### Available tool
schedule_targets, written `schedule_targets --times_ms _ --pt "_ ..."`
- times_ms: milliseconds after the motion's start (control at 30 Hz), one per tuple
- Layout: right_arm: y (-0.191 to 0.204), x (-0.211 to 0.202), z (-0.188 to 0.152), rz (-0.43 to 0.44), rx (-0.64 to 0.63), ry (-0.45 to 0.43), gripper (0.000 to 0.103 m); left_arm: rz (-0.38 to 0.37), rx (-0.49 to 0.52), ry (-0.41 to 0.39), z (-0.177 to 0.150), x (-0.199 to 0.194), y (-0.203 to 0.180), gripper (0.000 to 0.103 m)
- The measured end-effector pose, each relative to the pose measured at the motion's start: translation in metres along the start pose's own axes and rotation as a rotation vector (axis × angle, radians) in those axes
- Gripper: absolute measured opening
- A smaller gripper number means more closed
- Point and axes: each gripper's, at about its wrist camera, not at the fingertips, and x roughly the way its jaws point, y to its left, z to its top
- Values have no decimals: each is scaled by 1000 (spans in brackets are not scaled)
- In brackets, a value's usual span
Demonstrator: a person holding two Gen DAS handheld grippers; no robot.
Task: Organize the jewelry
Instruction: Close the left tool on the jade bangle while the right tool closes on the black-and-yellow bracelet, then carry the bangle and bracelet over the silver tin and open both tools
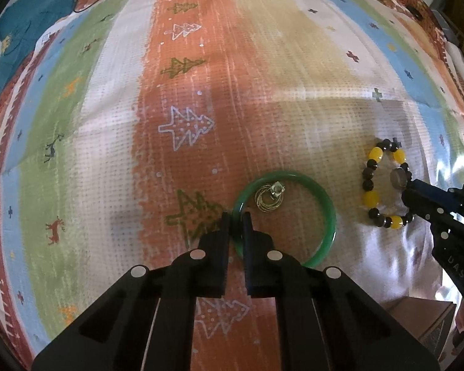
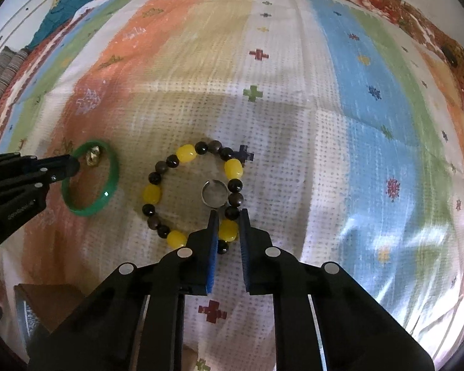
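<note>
the left gripper (image 1: 235,221) clamps the green bangle (image 1: 326,207) at its nine o'clock rim; the right gripper (image 2: 227,221) grips the beaded bracelet (image 2: 185,153) at five o'clock, on the striped cloth (image 2: 294,61).

light: dim, warm | glare: lower right | edges: fisheye-warped, dark | focus: soft

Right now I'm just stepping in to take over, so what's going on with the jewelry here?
A person works two handheld tools over a striped cloth. The left tool is shut on the rim of the green bangle, which has a small ring piece lying inside it. The right tool is shut on the yellow and dark beaded bracelet, beside a round metal ring. Both pieces still lie on the cloth.
</note>
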Motion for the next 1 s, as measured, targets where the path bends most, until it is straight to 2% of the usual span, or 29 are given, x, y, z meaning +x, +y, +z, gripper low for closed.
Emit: schedule_targets --times_ms 433,667,867,1000 --pt "5 -44 2 29 -4 -103 13 -8 6 -87 5 -42 -12 8" --pt "15 -56 0 24 -27 -140 13 -10 22 -137 0 -70 -15 8" --pt "29 -76 -3 -15 -78 -193 13 -40 28 -163 -5 -88 -22 8" --pt "33 -89 -7 -3 -87 -218 13 -43 40 -184 -11 -99 -27 8"
